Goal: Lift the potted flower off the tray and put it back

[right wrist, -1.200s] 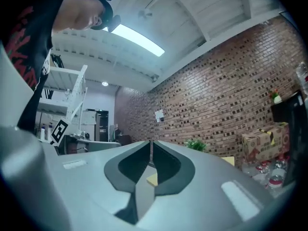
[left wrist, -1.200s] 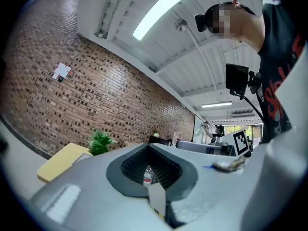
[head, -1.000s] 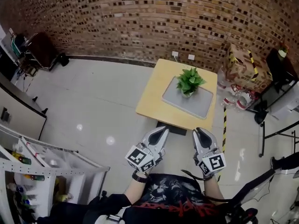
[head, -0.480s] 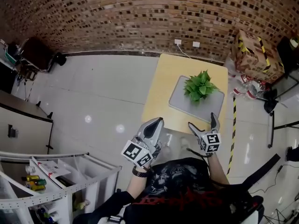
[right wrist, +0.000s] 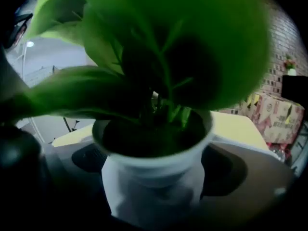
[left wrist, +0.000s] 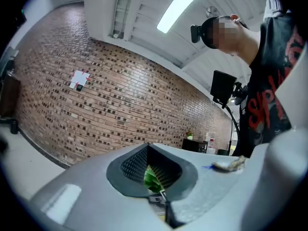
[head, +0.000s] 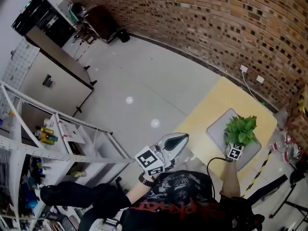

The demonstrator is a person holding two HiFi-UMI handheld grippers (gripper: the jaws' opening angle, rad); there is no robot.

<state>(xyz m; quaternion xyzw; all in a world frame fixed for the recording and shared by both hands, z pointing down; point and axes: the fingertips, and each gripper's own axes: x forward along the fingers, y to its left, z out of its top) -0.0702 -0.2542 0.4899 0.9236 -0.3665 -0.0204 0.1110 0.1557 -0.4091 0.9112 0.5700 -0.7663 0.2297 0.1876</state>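
Right claw (right wrist: 153, 165) moved forward from body, now at potted flower (head: 240, 129). Jaws spread, white pot between them, leaves overhead; pad contact unclear. Pot appears seated on tray (head: 217, 131). Left claw (left wrist: 147, 147) pressed together, empty, well behind. Risk: uneven closing shoves pot over; tapered wall slips on lift; leaves pinched.

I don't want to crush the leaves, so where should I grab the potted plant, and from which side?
Grip the white pot by its wall below the rim, level from your side of the tray, under the leaves. They spread wider than the pot, so coming from above would likely crush them. The right gripper flanks that wall.
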